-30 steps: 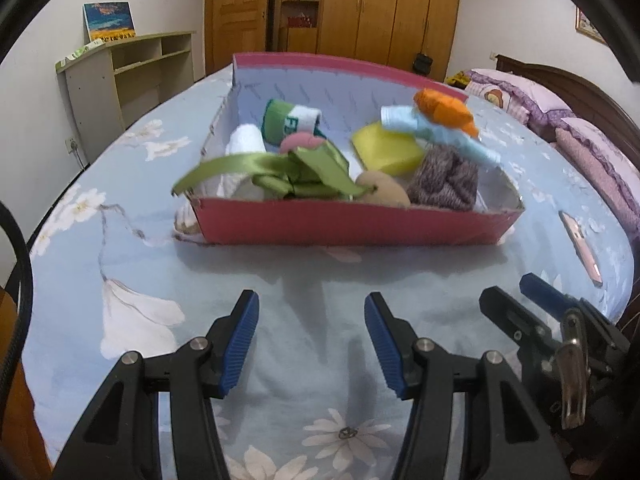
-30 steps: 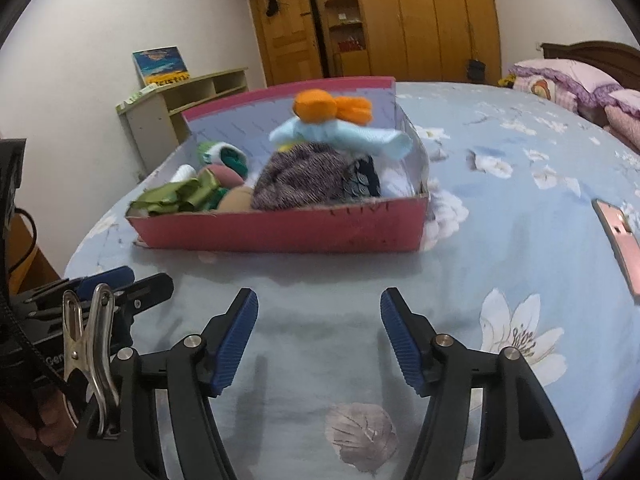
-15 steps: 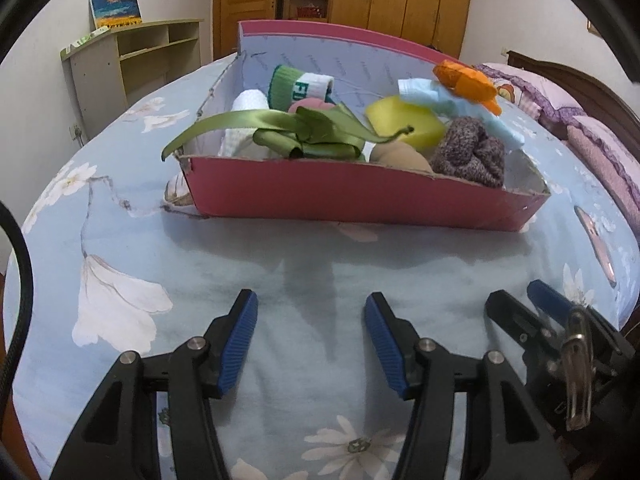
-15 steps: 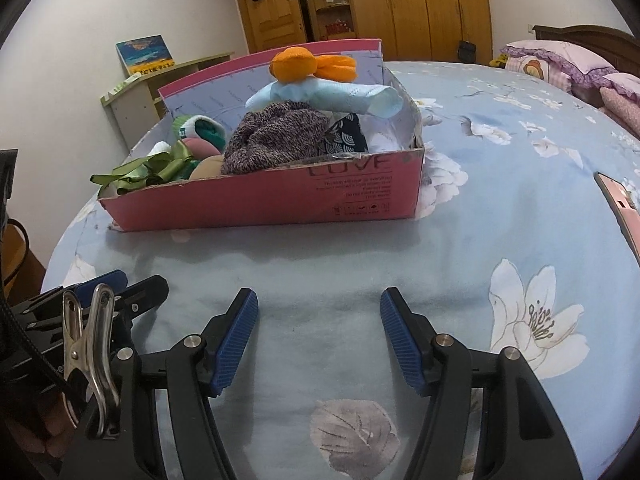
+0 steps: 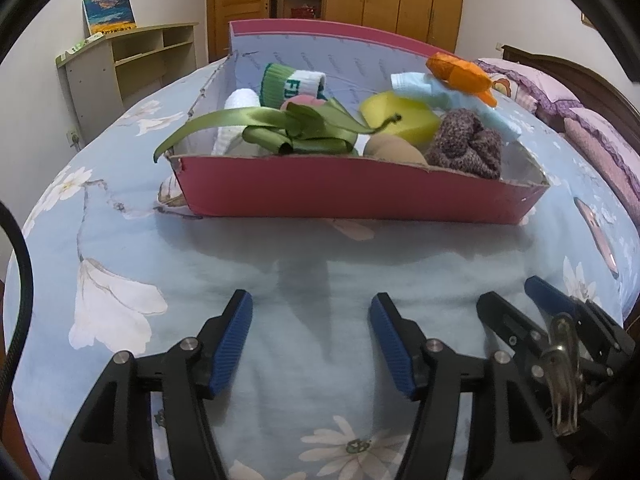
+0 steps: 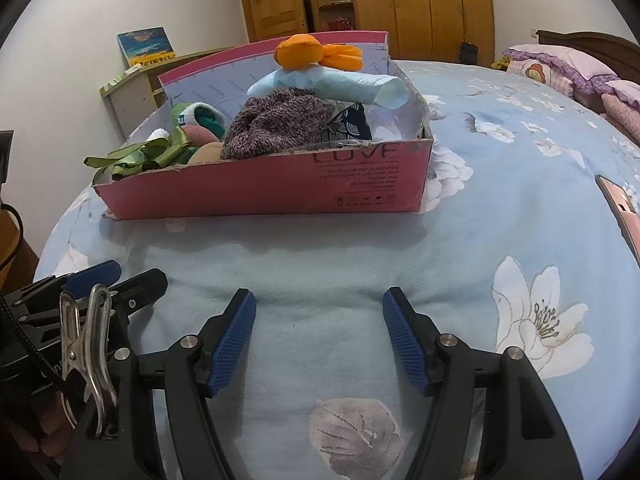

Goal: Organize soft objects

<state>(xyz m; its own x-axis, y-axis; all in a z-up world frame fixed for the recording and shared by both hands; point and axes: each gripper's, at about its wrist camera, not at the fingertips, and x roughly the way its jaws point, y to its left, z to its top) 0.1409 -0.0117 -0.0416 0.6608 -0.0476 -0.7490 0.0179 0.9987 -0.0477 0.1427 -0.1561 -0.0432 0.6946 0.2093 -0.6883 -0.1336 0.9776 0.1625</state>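
A pink cardboard box (image 5: 352, 196) (image 6: 280, 192) sits on the blue floral bed. It holds a green ribbon (image 5: 280, 132), a green-and-white sock (image 5: 292, 88), a yellow sponge (image 5: 400, 120), a purple knit piece (image 5: 466, 148) (image 6: 280, 120), a tan round item (image 5: 394, 150) and a light blue and orange soft toy (image 6: 320, 68). My left gripper (image 5: 311, 312) is open and empty, low over the bed in front of the box. My right gripper (image 6: 319, 308) is open and empty beside it. Each gripper shows at the edge of the other's view.
A pink phone (image 6: 622, 208) (image 5: 598, 236) lies on the bed to the right. Pillows (image 6: 560, 68) lie at the far right. A low shelf unit (image 5: 128, 68) stands by the left wall, wooden wardrobes (image 6: 420, 4) behind.
Both grippers have dropped lower and come slightly nearer the box, so the box now looks larger and is seen more from the side. Both stay open and empty.
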